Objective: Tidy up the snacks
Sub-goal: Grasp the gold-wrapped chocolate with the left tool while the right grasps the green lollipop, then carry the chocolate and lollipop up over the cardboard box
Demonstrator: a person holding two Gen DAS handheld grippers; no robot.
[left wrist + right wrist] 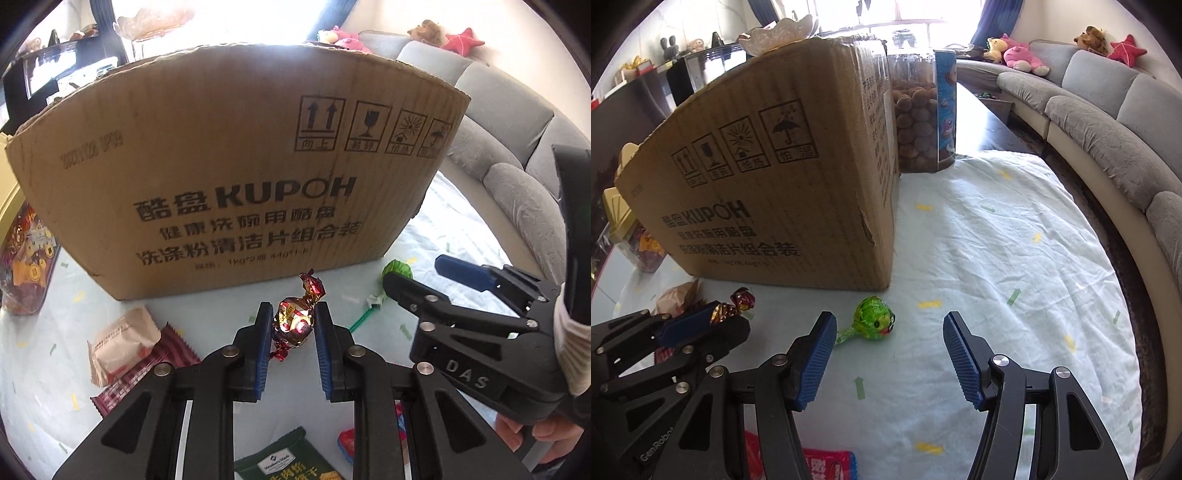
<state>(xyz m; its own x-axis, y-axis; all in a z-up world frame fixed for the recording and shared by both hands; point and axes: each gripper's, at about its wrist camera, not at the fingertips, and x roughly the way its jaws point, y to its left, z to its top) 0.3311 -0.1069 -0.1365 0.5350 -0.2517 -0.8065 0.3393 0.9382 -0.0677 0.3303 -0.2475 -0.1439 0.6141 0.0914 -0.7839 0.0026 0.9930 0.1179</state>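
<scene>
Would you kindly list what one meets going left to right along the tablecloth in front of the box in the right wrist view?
Left gripper shut on a red foil candy → green lollipop → bare tablecloth with small yellow and green marks.

Black left gripper (291,325) and right gripper (890,354), blue ribbed pads, silver screws
</scene>
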